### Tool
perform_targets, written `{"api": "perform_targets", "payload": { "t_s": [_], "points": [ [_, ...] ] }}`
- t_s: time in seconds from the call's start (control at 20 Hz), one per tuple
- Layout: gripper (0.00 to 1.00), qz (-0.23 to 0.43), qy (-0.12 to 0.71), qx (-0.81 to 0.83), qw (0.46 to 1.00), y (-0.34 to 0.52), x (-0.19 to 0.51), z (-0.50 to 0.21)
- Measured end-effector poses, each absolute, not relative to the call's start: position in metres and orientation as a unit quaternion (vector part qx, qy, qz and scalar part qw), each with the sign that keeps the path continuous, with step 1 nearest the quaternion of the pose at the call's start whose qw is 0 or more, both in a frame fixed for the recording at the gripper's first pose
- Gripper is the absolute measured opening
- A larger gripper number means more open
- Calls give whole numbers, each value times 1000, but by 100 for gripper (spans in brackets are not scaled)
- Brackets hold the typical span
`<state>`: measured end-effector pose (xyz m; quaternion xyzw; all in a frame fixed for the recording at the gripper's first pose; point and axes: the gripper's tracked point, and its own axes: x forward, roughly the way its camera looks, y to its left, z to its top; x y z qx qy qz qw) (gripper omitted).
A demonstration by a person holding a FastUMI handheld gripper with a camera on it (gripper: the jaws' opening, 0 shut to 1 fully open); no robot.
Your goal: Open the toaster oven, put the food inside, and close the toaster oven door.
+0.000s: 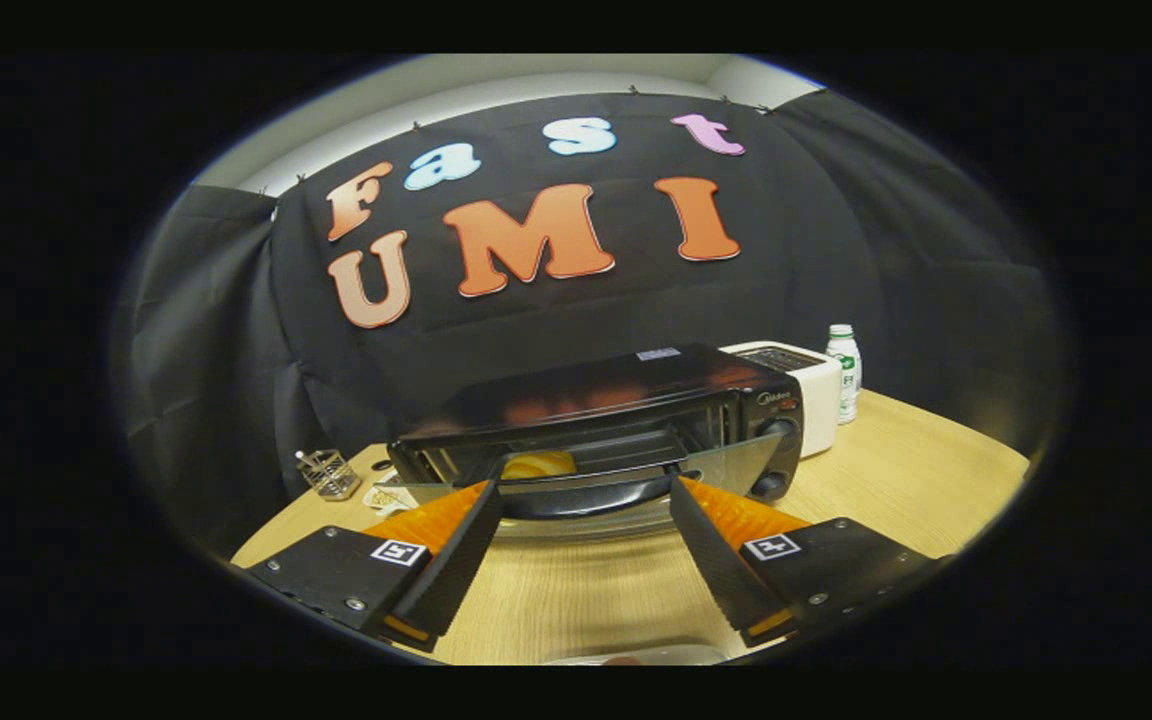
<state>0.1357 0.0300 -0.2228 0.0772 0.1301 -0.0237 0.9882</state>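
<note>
Booth is draped in black cloth all around, with a strip of pale wall showing above it, and everything sits on a light wood-grain counter (876,470). Dead ahead is the black toaster oven (616,420), and its glass door (586,490) is hanging partly down, somewhere between open and shut, with the dark handle bar (586,497) running along its front edge. Through the gap above the door you can see the food (538,464), a yellowish lump sitting inside the oven on the left half of the rack.

The tongs (584,490) are spread wide, holding nothing, with the fingertips reaching up to either end of the door handle. Can't tell if the tips actually touch the door or just sit in front of it.

Other stuff around: a white appliance (804,385) tucked just behind the oven's knob side, touching or near enough, and a small white bottle with a green label (844,372) standing upright beside that. On the other side of the oven there's a little wire rack thing (328,473) near the cloth, plus some pale clutter (386,495) next to it that's too small to make out. The counter between the fingers is bare wood right up to the door.
</note>
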Motion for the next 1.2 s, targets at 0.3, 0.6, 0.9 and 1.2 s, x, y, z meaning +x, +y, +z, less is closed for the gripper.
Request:
{"api": "perform_targets", "payload": {
  "t_s": [0.3, 0.6, 0.9, 1.2],
  "points": [
    [99, -32, 126, 95, 987, 29, 163, -217],
    [99, -35, 135, 82, 987, 32, 161, -217],
    [99, -36, 107, 36, 993, 25, 137, -164],
    [99, -23, 73, -27, 997, 29, 90, -108]
  ]
}}
